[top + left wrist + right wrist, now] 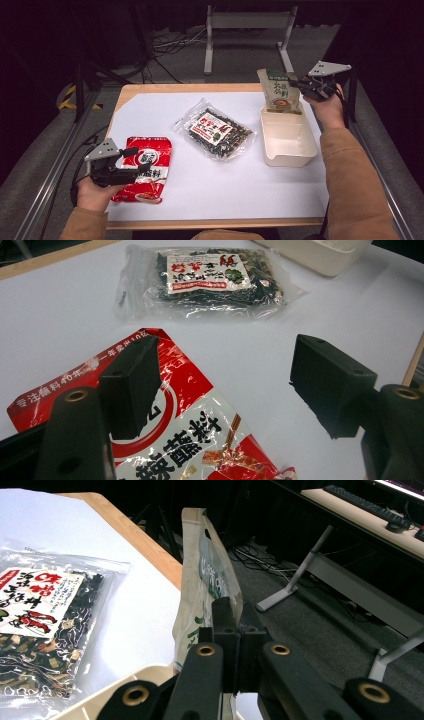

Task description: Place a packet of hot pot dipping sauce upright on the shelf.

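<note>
The right gripper [299, 85] has its two black jaws clenched on the upper edge of a tall beige-and-green paper pouch [281, 91] with a printed picture of food on its front. In the right gripper view the jaws [235, 630] meet flat on the pouch [202, 580], which stands upright between them and rises past their tips. The lower part of the pouch hangs just at the far rim of a cream rectangular plastic tray [290, 142]; whether it touches the tray cannot be told.

The left gripper [137, 162] is released, its jaws standing wide apart with nothing between the pads. It hovers over a flat red-and-white glossy foil packet [145, 170] with large dark characters; in the left gripper view one finger [131, 385] lies over the packet [190, 440] and the other finger [330, 385] over the bare white table sheet [60, 315]. Beyond the fingertips lies a clear plastic bag of dark dried seaweed [210, 282] with a red-and-white label, well apart from them and near the tray.
</note>
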Demonstrator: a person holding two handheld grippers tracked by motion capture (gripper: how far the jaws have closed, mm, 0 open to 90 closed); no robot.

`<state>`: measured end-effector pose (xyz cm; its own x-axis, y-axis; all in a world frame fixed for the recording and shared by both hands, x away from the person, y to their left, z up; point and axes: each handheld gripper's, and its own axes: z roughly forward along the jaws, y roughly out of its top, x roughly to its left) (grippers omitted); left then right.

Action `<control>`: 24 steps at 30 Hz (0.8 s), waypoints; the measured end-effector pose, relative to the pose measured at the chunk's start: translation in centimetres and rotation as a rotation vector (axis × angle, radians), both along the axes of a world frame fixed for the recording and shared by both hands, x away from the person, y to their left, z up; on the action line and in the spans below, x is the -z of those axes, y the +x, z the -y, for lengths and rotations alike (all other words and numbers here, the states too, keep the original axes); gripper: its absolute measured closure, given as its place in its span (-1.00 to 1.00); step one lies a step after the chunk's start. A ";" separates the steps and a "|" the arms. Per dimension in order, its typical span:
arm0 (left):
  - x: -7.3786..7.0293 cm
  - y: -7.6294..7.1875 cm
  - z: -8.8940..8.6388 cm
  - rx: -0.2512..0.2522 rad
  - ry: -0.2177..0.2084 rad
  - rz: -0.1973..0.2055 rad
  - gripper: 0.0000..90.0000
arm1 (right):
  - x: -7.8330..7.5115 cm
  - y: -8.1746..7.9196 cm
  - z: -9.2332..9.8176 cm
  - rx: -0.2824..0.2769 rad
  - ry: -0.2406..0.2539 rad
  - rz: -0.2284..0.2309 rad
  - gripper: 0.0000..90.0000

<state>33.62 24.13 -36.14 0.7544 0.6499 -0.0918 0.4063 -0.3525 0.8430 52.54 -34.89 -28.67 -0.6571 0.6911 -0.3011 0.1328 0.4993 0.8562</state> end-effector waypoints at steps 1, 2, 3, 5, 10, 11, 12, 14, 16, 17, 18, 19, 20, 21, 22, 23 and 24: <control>0.0 0.0 0.1 -0.002 -0.003 -0.001 -0.37 | 0.1 0.0 0.0 -0.002 -0.002 0.000 0.98; 0.1 0.0 0.1 -0.002 -0.003 -0.003 -0.37 | 0.1 0.1 -0.1 -0.006 -0.002 -0.002 0.98; 0.1 0.1 0.1 0.003 0.003 0.002 -0.36 | 0.2 0.1 -0.2 -0.008 -0.002 -0.003 0.98; 0.1 0.1 0.1 0.005 0.006 0.002 -0.37 | 0.4 0.1 -0.4 -0.012 0.002 -0.008 0.98; 0.2 0.1 0.1 0.004 -0.001 -0.006 -0.37 | 1.2 0.5 -0.9 -0.014 -0.019 -0.034 0.98; 0.2 0.2 0.1 0.003 0.001 -0.006 -0.37 | 1.3 0.6 -1.1 -0.014 -0.023 -0.038 0.98; 0.2 0.2 0.1 0.003 0.001 -0.004 -0.36 | 1.5 0.6 -1.1 -0.015 -0.025 -0.043 0.98; 0.2 0.2 0.1 0.003 0.002 -0.004 -0.37 | 1.7 0.7 -1.2 -0.014 -0.027 -0.050 0.98; 0.2 0.3 0.1 0.003 -0.001 -0.002 -0.37 | 1.9 0.7 -1.2 -0.012 -0.026 -0.054 0.98; 0.2 0.3 0.0 0.003 -0.001 -0.001 -0.37 | 2.0 0.7 -1.2 -0.009 -0.028 -0.059 0.98; 0.2 0.4 0.0 0.007 0.003 0.002 -0.37 | 2.2 0.7 -1.2 -0.005 -0.033 -0.066 0.97; 0.2 0.3 0.0 0.007 0.001 -0.002 -0.37 | 2.3 0.7 -1.1 -0.003 -0.035 -0.070 0.97; 0.2 0.4 0.1 0.008 -0.001 -0.003 -0.37 | 2.4 0.7 -1.1 0.000 -0.035 -0.071 0.97; 0.2 0.3 0.1 0.003 -0.007 -0.008 -0.36 | 2.4 0.6 -1.0 0.002 -0.029 -0.072 0.97; 0.2 0.4 0.1 0.005 -0.003 -0.004 -0.37 | 2.4 0.6 -0.8 0.004 -0.022 -0.076 0.97; 0.2 0.4 0.2 0.006 -0.003 -0.006 -0.37 | 2.5 0.6 -0.7 0.005 -0.018 -0.078 0.96; 0.2 0.5 0.2 0.009 0.000 -0.004 -0.37 | 2.5 0.5 -0.6 0.010 -0.016 -0.078 0.96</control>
